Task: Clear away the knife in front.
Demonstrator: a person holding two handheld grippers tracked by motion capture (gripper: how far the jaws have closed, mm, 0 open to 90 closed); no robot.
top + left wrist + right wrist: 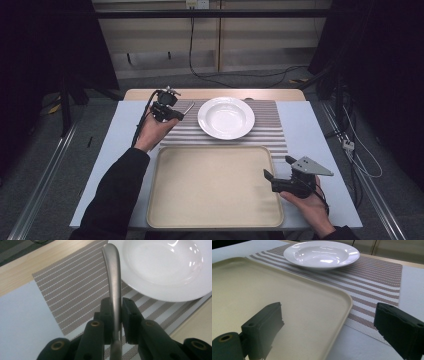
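Striped placemat point(270, 131) is lying under a white bowl point(226, 117); at its nine o'clock, the left gripper point(116, 315) is pinching a metal handle point(113, 272), while the right gripper point(332, 330) is hovering with jaws spread at the tray's point(210, 187) three o'clock.

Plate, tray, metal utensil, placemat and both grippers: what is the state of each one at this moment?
Plate: empty, upright on the placemat.
Tray: empty, flat on the table.
Metal utensil: gripped, lifted over the placemat; working end hidden.
Placemat: flat, partly under the tray.
Left gripper: shut on the utensil handle.
Right gripper: open, holding nothing.
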